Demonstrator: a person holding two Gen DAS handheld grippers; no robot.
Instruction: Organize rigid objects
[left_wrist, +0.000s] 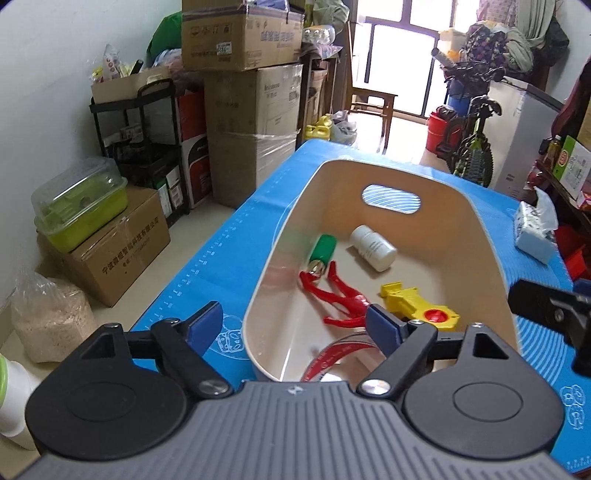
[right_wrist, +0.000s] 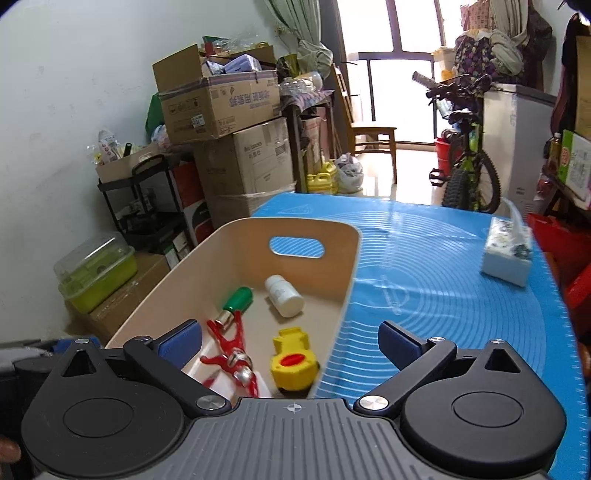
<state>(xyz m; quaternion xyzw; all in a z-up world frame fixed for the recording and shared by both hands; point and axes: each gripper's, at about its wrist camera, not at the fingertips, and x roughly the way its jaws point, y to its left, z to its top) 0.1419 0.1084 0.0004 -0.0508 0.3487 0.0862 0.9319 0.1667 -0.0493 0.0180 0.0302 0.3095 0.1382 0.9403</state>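
Note:
A beige bin (left_wrist: 284, 229) (right_wrist: 347, 295) stands on the blue mat (left_wrist: 221, 243) (right_wrist: 436, 280). Inside lie a white bottle (left_wrist: 373, 248) (right_wrist: 283, 295), a green-capped object (left_wrist: 322, 253) (right_wrist: 236, 300), a red clamp-like tool (left_wrist: 341, 299) (right_wrist: 231, 350) and a yellow toy with a red button (left_wrist: 421, 306) (right_wrist: 293, 363). A red-printed tape roll (left_wrist: 332, 360) lies at the bin's near end. My left gripper (left_wrist: 295, 323) is open and empty over the bin's near left rim. My right gripper (right_wrist: 291, 341) is open and empty above the bin's near right rim.
A tissue pack (left_wrist: 533, 232) (right_wrist: 508, 254) lies on the mat at the right. Stacked cardboard boxes (left_wrist: 243, 110), a black shelf (left_wrist: 140, 147), a green container (left_wrist: 79, 206) and a rice bag (left_wrist: 48, 321) stand left of the table. A bicycle (right_wrist: 469, 166) stands beyond.

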